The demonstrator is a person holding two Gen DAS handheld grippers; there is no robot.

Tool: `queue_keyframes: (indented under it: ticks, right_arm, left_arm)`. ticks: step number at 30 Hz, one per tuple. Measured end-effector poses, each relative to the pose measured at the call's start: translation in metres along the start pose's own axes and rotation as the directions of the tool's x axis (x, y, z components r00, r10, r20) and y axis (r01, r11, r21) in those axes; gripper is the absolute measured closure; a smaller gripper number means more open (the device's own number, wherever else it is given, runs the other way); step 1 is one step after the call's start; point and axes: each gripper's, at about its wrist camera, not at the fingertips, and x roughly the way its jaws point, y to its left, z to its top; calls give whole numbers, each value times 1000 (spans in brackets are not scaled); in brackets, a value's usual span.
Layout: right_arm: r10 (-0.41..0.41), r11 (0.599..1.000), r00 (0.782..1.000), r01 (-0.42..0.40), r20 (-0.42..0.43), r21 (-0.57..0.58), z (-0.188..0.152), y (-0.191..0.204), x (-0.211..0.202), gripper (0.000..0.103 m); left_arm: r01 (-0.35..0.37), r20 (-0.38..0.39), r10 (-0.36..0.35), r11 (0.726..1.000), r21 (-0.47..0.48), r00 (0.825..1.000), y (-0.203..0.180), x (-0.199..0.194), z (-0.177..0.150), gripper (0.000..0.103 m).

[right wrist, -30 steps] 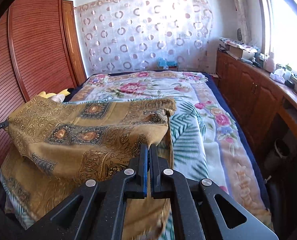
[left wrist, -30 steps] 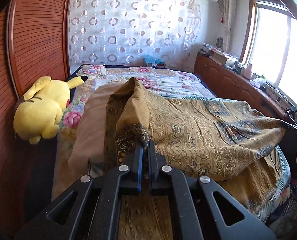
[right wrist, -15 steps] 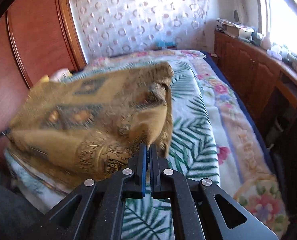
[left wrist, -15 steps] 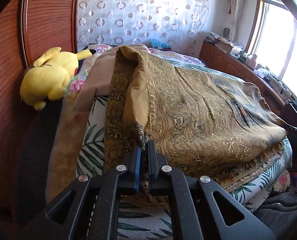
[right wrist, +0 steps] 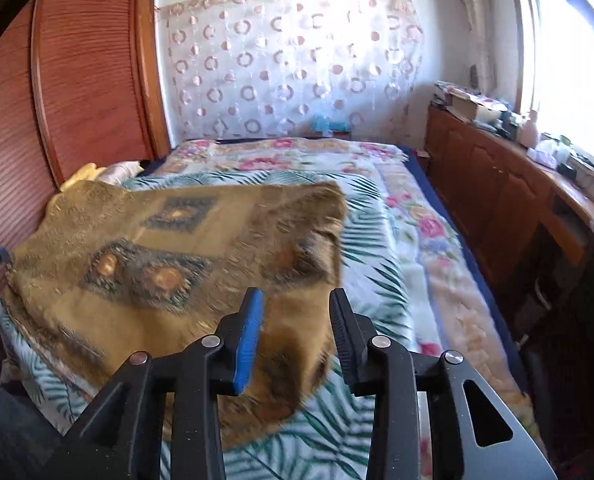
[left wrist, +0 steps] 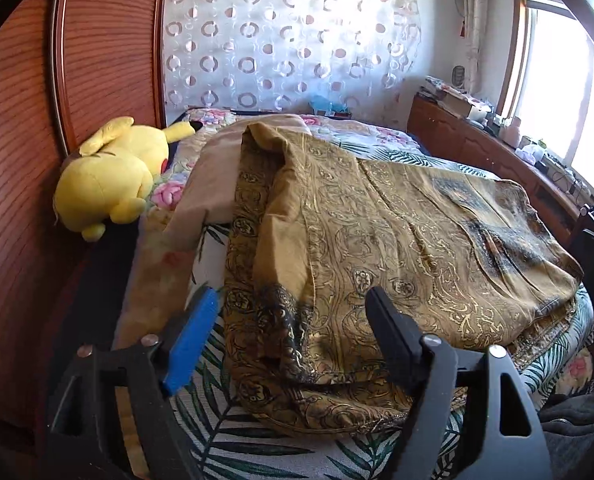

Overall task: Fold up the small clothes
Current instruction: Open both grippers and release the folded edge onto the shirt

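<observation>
Folded gold paisley cloth (left wrist: 397, 240), soft, on leaf-print blanket (right wrist: 381, 280).

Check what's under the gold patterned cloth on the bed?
The gold patterned cloth lies folded on the palm-leaf blanket, which shows along its near edge. A plain beige fabric pokes out at its far left. Whatever lies beneath its middle is covered.

Left gripper (left wrist: 293, 312) opening, gold patterned cloth (left wrist: 397, 248) between fingers (left wrist: 195, 328), folded on bed (left wrist: 233, 440)

Daylight flooded from the blown-out window (left wrist: 557, 92) at right; fisheye edges curved darkly; the cloth (right wrist: 289, 248) blurred in the right view.
</observation>
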Motion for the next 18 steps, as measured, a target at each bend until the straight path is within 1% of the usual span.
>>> queue_keyframes:
  ticks: [2, 5, 8, 12, 15, 18]
  right_arm:
    - [32, 999, 999, -32, 0, -34, 2, 13, 14, 67]
    - [75, 995, 997, -76, -22, -70, 3, 31, 40, 67]
    - [100, 991, 995, -102, -32, -91, 11, 44, 61, 67]
    - [112, 988, 993, -116, -39, -105, 21, 42, 86, 67]
    - [120, 985, 990, -127, -69, -117, 14, 47, 96, 67]
    - [106, 986, 988, -119, -114, -113, 10, 50, 107, 67]
  left_arm:
    - [-17, -6, 17, 1000, -1, 1000, 0, 2, -3, 26]
    - [-34, -20, 34, 999, 2, 999, -3, 6, -5, 26]
    - [-56, -29, 56, 998, 2, 998, -2, 8, -8, 26]
    - [-65, -40, 65, 998, -1, 997, -1, 13, -10, 26]
    - [-77, -48, 77, 997, 4, 996, -2, 15, -12, 26]
    - [-84, -53, 84, 996, 2, 995, -1, 17, -13, 26]
